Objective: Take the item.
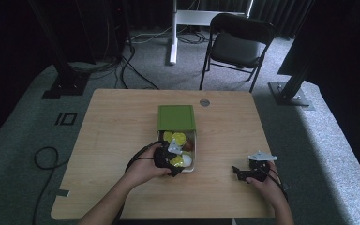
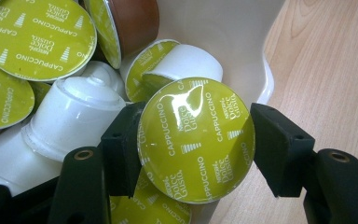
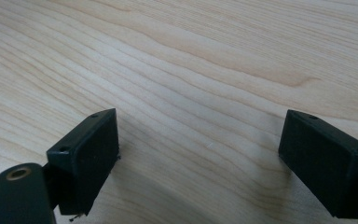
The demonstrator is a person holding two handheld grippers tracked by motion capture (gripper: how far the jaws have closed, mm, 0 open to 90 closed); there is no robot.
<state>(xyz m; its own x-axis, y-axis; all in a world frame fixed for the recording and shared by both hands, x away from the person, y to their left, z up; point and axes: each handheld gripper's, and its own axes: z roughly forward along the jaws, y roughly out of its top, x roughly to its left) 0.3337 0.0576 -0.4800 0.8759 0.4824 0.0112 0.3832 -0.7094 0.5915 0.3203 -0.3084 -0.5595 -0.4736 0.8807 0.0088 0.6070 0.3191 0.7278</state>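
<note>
A clear plastic box (image 1: pixel 195 151) stands mid-table, with its green lid (image 1: pixel 176 117) propped at the far end. Inside lie several coffee capsules with yellow-green "Cappuccino" foils (image 2: pixel 42 37), some turned white side up (image 2: pixel 74 112), and one brown capsule (image 2: pixel 140 18). My left gripper (image 1: pixel 169 160) reaches into the near end of the box. In the left gripper view its jaws press both sides of one foil-topped capsule (image 2: pixel 196 140), so my left gripper (image 2: pixel 195 147) is shut on it. My right gripper (image 1: pixel 243 172) rests low over bare wood at the near right, open and empty (image 3: pixel 200 158).
The wooden table (image 1: pixel 117 126) has a round grey cable port (image 1: pixel 205 102) behind the box. A black folding chair (image 1: pixel 239 44) stands beyond the far edge. Cables trail over the grey carpet (image 1: pixel 47 159) to the left.
</note>
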